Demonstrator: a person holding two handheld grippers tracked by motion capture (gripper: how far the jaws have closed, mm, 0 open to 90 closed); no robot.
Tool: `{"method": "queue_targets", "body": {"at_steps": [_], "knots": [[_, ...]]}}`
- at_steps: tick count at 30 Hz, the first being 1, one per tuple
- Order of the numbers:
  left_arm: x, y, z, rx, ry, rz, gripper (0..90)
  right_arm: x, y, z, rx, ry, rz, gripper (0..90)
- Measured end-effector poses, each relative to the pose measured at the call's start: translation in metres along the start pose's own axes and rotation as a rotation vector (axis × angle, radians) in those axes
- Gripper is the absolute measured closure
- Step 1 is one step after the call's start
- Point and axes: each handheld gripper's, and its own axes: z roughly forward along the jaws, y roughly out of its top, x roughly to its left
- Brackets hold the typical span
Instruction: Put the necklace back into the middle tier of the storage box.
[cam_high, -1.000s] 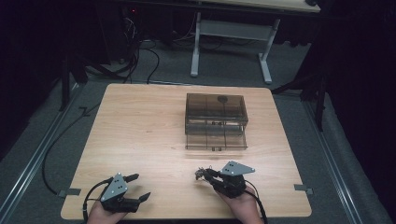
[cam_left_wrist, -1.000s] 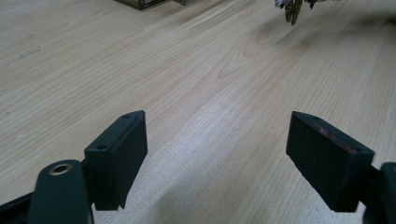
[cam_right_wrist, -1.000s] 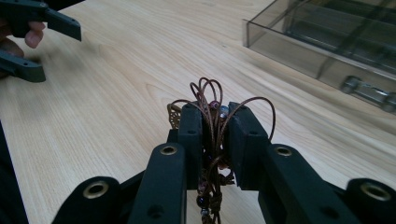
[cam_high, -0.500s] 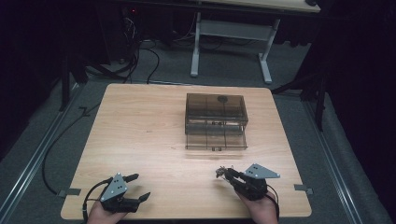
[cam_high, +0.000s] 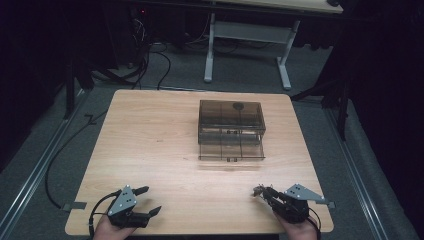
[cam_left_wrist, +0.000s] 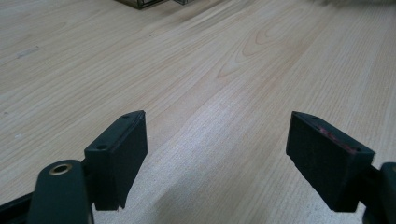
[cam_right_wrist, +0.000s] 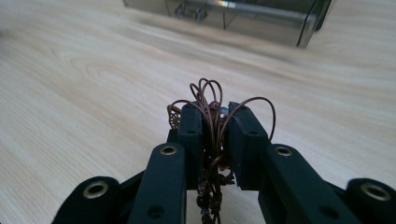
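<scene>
On the table (cam_high: 150, 150): two tools, one drawer box (cam_high: 231, 129), one corded bracelet (cam_right_wrist: 212, 114)

Lab: dark curtains, floor cables (cam_high: 150, 55), bare wooden table (cam_high: 150, 140), desk frame (cam_high: 247, 32)

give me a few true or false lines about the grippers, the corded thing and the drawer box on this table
1. The right gripper is clamped on a bundle of brown cord with beads. True.
2. The left gripper holds a bead. False: its jaws stand wide apart with bare table between them.
3. The smoky clear drawer box stands near the middle of the table. True.
4. The lower drawer of the box is pushed fully in. False: it sticks out toward the person.
5. The cord bundle lies inside the open drawer. False: it is in the right gripper near the table's near edge, well apart from the box.
</scene>
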Motion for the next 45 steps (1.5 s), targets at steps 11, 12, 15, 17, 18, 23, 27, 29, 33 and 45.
{"method": "queue_targets", "body": {"at_steps": [11,12,15,17,18,23,27,29,33,45], "knots": [[0.000,0.000,0.000,-0.001,0.002,0.000,21.0,-0.002,0.007,0.032,0.068,-0.035,-0.031,76.4],[0.000,0.000,0.000,-0.001,0.002,0.000,21.1,-0.002,0.007,0.032,0.068,-0.035,-0.031,76.4],[0.000,0.000,0.000,0.002,-0.001,0.002,21.1,-0.001,0.005,0.035,0.096,-0.035,-0.030,76.1],[0.000,0.000,0.000,0.004,-0.001,0.002,21.2,0.000,0.005,0.037,0.104,-0.044,-0.042,75.7],[0.000,0.000,0.000,0.004,-0.001,0.002,21.2,0.000,0.004,0.037,0.107,-0.045,-0.043,75.7],[0.000,0.000,0.001,0.007,-0.002,0.000,21.3,-0.001,0.005,0.035,0.112,-0.036,-0.031,66.6],[0.000,0.000,0.000,0.007,-0.004,0.000,21.4,0.000,0.005,0.026,0.090,-0.031,-0.014,63.7],[0.000,0.000,0.000,0.007,-0.005,0.000,21.4,0.000,0.004,0.024,0.087,-0.030,-0.009,63.7],[0.000,0.000,0.000,0.007,-0.004,-0.001,21.3,-0.003,-0.001,0.009,0.057,-0.035,0.014,65.2],[0.000,0.000,0.001,0.007,-0.004,0.000,21.4,-0.020,-0.003,-0.004,0.039,-0.104,0.030,90.0]]}}
